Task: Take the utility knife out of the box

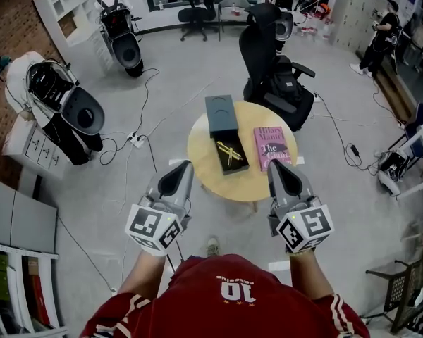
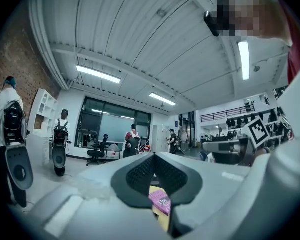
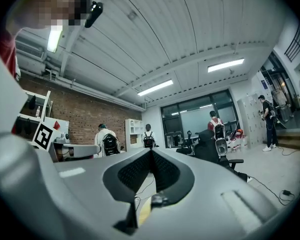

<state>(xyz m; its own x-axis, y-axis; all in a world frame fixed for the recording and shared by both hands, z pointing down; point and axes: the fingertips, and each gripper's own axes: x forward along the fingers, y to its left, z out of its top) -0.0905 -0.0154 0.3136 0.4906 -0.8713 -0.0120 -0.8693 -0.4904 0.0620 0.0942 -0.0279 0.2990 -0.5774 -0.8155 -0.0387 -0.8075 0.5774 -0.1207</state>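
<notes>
A small round wooden table [image 1: 206, 162] carries an open dark box [image 1: 232, 153] with a yellow utility knife [image 1: 230, 151] lying inside. The box's dark lid [image 1: 221, 114] lies just behind it. My left gripper [image 1: 178, 175] is held level near the table's front left edge, jaws shut and empty. My right gripper [image 1: 281, 174] is level at the table's front right, also shut with nothing in it. In the left gripper view the shut gripper [image 2: 154, 170] frames a bit of the pink book [image 2: 161, 201]. The right gripper [image 3: 151, 168] in its own view looks over the room.
A pink book [image 1: 271, 148] lies on the table right of the box. A black office chair [image 1: 275, 76] stands behind the table. Cables [image 1: 137, 139] run over the floor at left. Other people [image 1: 384, 34] with equipment stand around the room.
</notes>
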